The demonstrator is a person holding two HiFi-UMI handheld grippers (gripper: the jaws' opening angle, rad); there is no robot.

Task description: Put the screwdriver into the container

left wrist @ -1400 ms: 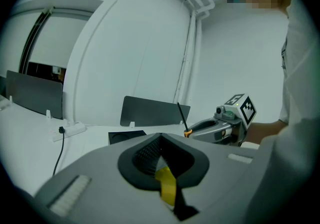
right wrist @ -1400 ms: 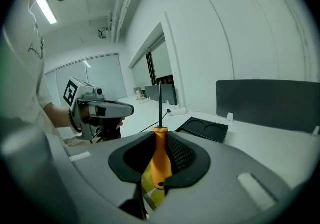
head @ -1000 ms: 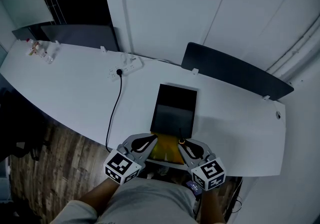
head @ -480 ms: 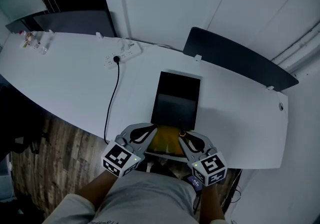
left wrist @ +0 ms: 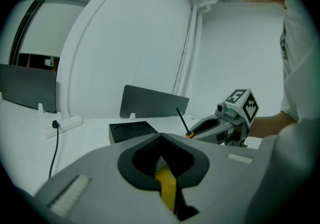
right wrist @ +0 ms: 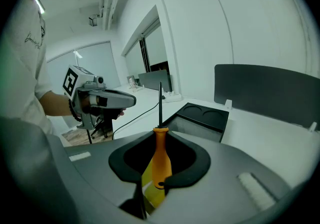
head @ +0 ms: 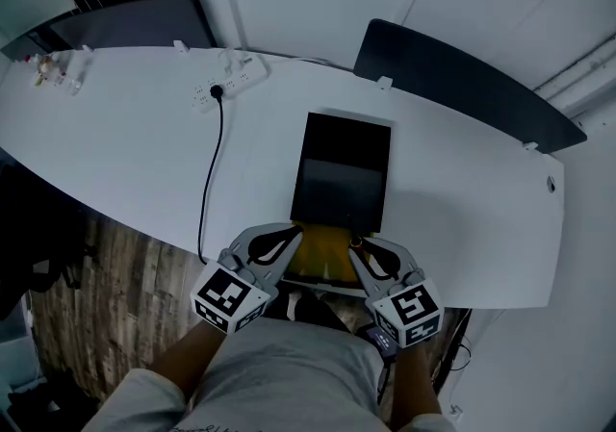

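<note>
Screwdriver (right wrist: 159, 160) still clamped upright in right gripper (head: 359, 250) — left gripper (head: 292, 236) closed, empty — both slightly lower beside container (head: 342, 197).

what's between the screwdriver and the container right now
Nothing visible. The right claw grips the screwdriver by its orange handle, shaft pointing up. The black container sits just beyond it on the white table, with no object seen in the gap.
</note>
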